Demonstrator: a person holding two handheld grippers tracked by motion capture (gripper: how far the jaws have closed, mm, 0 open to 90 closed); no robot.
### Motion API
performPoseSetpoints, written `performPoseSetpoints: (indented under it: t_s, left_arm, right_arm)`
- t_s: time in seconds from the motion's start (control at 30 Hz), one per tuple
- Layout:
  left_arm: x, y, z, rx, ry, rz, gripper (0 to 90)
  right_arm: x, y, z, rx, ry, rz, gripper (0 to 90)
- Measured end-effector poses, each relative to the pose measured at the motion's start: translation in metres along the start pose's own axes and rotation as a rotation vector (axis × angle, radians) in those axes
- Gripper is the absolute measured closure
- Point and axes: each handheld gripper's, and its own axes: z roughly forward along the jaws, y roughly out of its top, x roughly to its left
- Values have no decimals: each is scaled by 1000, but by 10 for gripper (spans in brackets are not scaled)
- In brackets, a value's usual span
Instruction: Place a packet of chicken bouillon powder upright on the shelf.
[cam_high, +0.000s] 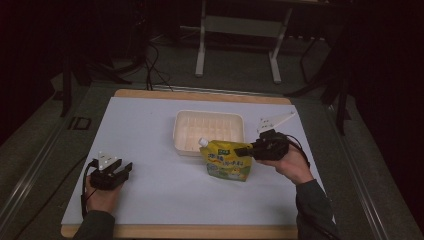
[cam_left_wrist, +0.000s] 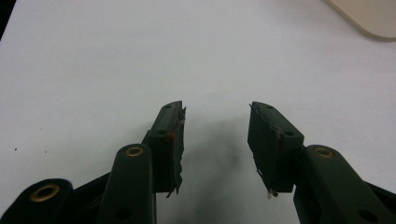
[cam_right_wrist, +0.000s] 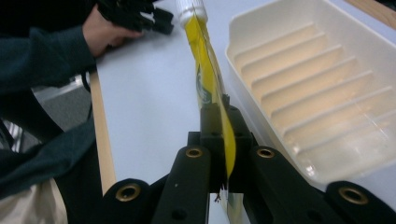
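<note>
High view: right claw (cam_high: 248, 149) level, clamping yellow pouch (cam_high: 229, 162).

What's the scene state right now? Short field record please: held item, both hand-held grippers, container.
held item: yellow spouted pouch, white cap at upper left, lifted just in front of the tray
right hand-held gripper: shut on the pouch's edge, pouch pinched thin between the jaws in the right gripper view
left hand-held gripper: open, nothing between the jaws, resting on the mat at the left
container: cream ribbed tray, nothing in it, centre of the mat
surface: white mat on a wooden board
</note>
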Motion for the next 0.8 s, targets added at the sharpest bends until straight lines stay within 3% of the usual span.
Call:
performPoseSetpoints:
  t_s: [0.17,0.27,0.5,0.6,0.8]
  left_arm:
    - [0,0,0,-4,0,-6,547]
    - [1,0,0,-10,-1,-15,547]
    - [1,0,0,-9,0,-13,547]
    - [1,0,0,-10,0,-12,547]
    - [1,0,0,-9,-1,-13,547]
  right_arm:
    - [0,-2,0,55,-24,-2,866]
    - [1,-5,4,116,-40,-20,863]
    - [-4,-13,8,184,-25,-7,833]
    - [-2,-15,13,238,-22,-12,832]
    - [-1,-13,15,256,-54,24,842]
